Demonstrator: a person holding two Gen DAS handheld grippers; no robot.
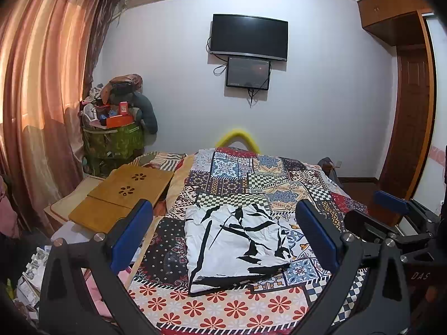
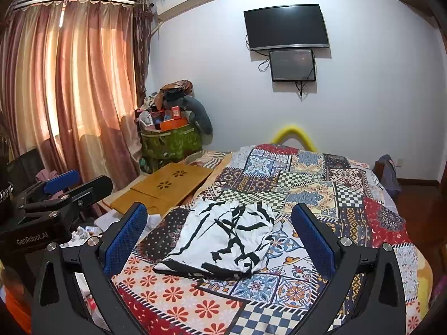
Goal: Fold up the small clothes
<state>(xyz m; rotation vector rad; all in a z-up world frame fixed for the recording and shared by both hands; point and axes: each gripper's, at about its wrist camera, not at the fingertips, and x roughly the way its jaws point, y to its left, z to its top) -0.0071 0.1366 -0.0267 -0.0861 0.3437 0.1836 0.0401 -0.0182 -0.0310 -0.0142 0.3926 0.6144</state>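
Observation:
A small white garment with black brush-stroke marks [image 1: 234, 247] lies folded flat on the patchwork quilt [image 1: 251, 178] of the bed. It also shows in the right wrist view [image 2: 223, 240]. My left gripper [image 1: 223, 223] is open and empty, held above the bed's near edge, with the garment showing between its blue pads [image 1: 318, 234]. My right gripper [image 2: 219, 223] is open and empty too, held beside the left one, a little to its right. Each gripper shows at the edge of the other's view.
A wooden lap desk [image 1: 123, 195] lies at the bed's left side. A green bag piled with boxes and clothes [image 1: 114, 134] stands in the corner by the curtains [image 1: 42, 83]. A wardrobe [image 1: 408, 97] stands at the right. Loose items lie on the floor to the left.

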